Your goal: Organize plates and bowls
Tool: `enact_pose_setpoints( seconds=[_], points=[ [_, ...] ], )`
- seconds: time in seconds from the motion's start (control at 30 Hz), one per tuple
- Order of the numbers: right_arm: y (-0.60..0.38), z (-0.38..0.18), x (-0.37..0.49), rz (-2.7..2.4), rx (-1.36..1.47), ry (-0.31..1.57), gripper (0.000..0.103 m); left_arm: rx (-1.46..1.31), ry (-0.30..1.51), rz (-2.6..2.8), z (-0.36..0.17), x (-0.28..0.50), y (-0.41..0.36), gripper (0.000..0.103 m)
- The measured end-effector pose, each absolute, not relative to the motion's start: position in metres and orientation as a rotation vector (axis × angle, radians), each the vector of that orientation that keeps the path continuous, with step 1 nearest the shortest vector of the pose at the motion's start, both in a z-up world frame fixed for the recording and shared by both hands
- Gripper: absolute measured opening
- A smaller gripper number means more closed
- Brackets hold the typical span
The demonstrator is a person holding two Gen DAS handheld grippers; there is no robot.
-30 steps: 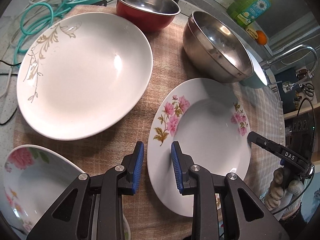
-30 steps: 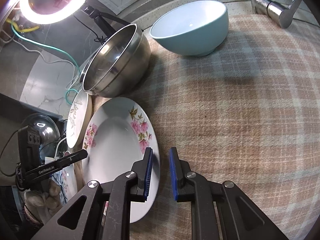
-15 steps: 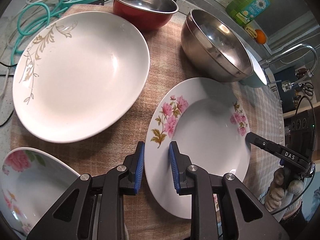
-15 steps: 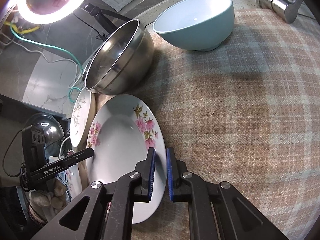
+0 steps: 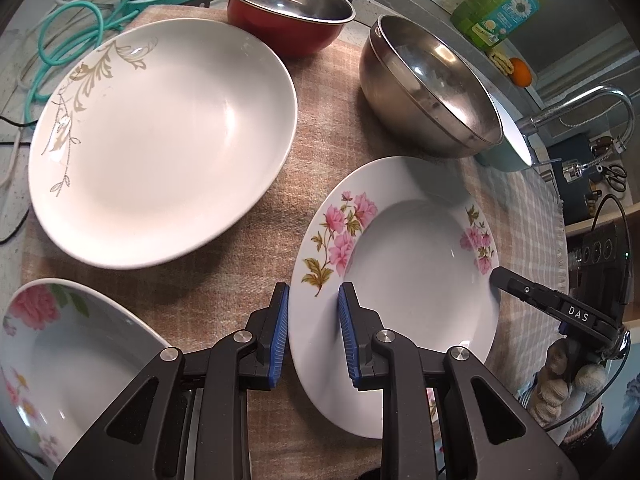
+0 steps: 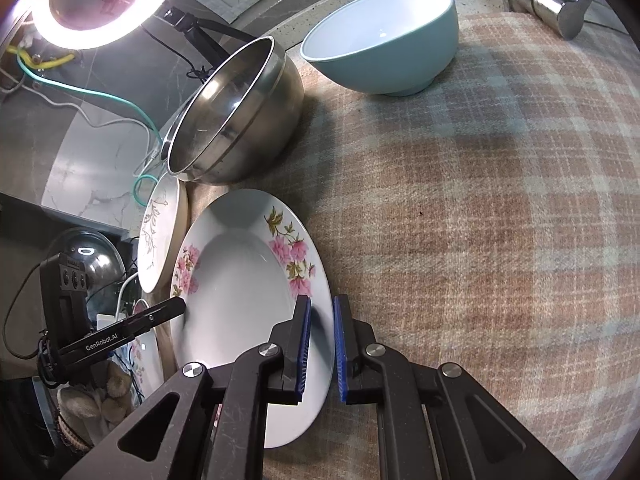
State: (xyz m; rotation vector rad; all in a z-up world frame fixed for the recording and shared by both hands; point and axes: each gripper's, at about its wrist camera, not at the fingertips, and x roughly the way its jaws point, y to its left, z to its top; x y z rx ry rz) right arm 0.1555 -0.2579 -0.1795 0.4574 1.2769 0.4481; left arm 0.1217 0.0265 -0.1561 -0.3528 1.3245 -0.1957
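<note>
A white plate with pink flowers (image 5: 412,256) lies on the plaid cloth; it also shows in the right wrist view (image 6: 240,292). My left gripper (image 5: 312,332) straddles its left rim, jaws a little apart from it. My right gripper (image 6: 320,352) straddles the opposite rim, jaws narrow but with a gap showing. A large white plate with a gold leaf pattern (image 5: 160,136) lies to the left. A second floral plate (image 5: 60,364) is at the lower left. A steel bowl (image 5: 432,88), a red bowl (image 5: 288,12) and a light blue bowl (image 6: 384,36) stand at the back.
A green dish soap bottle (image 5: 504,8) and an orange (image 5: 520,72) stand behind the steel bowl. A tap (image 5: 580,108) is at the right. Teal cable (image 5: 68,44) lies at the back left. A ring light (image 6: 92,4) glows at the upper left.
Both grippers have moved onto the pink-flower plate's opposite rims. The right jaws narrowed around the rim. The left jaws narrowed, then widened slightly.
</note>
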Motion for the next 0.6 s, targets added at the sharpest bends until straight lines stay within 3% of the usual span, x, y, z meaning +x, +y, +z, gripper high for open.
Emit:
enact_pose_setpoints(
  seconds=[0.6],
  points=[
    [-0.269, -0.178, 0.134, 0.417, 0.476, 1.281, 0.011, -0.353, 1.33, -0.222, -0.154, 0.099, 0.011, 0.022]
  ],
)
